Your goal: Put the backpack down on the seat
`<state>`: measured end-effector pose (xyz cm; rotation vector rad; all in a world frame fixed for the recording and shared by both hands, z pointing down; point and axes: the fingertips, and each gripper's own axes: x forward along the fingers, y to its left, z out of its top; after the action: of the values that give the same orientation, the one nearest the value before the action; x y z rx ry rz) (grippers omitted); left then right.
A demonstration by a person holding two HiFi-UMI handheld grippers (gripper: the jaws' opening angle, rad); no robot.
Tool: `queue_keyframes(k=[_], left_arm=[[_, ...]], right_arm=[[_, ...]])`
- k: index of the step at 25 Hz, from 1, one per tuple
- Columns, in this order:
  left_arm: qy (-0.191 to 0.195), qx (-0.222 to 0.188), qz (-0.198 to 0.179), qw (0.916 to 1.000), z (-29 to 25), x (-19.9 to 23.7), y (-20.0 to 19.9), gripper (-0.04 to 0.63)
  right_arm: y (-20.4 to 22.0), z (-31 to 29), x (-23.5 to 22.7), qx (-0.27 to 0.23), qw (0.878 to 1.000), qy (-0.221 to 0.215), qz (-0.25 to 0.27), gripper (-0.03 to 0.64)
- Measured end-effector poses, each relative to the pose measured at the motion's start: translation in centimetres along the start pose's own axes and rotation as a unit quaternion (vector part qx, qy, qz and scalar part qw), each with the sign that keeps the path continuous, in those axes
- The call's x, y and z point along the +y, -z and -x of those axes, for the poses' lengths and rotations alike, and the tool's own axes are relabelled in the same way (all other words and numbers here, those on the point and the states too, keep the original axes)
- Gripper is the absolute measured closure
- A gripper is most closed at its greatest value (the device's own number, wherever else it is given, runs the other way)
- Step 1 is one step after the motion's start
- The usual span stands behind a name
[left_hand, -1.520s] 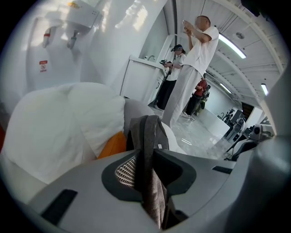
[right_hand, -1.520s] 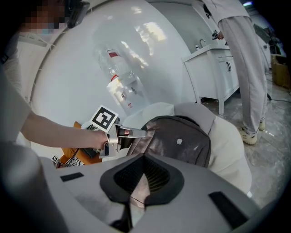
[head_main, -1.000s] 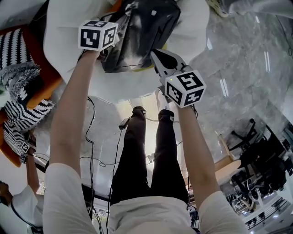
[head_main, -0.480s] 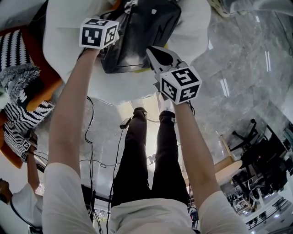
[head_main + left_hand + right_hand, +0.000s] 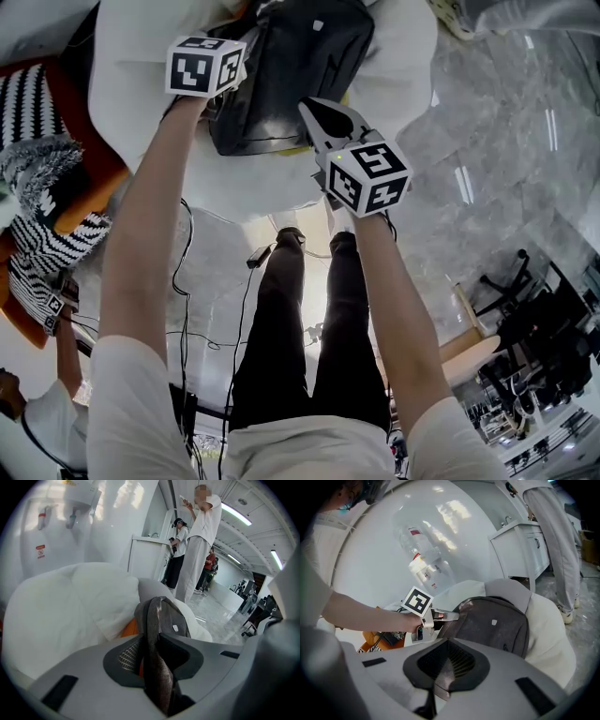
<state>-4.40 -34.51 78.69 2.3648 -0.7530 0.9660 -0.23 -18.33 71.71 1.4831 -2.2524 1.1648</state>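
The backpack (image 5: 281, 66) lies on the seat (image 5: 141, 112), between the left hand-held gripper (image 5: 223, 92) and the right hand-held gripper (image 5: 317, 114).

Blocked at mid white padded seat (image 5: 122, 84) by dark grey fabric backpack (image 5: 291, 66); open to the right over grey marble floor (image 5: 506, 141).

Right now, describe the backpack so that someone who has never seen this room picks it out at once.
Find the big white padded seat at the top of the head view. Against its cushion is the backpack. It is the only dark grey thing on the white, with a small pale badge on its front, unlike the black-and-white striped cushion off to the side.
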Motion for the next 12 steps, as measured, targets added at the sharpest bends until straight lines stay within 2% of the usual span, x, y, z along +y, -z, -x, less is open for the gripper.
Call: queue_keyframes(k=[12], left_arm=[[-0.016,-0.014,0.0,0.9998,-0.9,1.3,0.1,0.482]], right_arm=[[1.2,-1.6,-1.5,-0.013,1.0,-0.005,-0.006,0.594]])
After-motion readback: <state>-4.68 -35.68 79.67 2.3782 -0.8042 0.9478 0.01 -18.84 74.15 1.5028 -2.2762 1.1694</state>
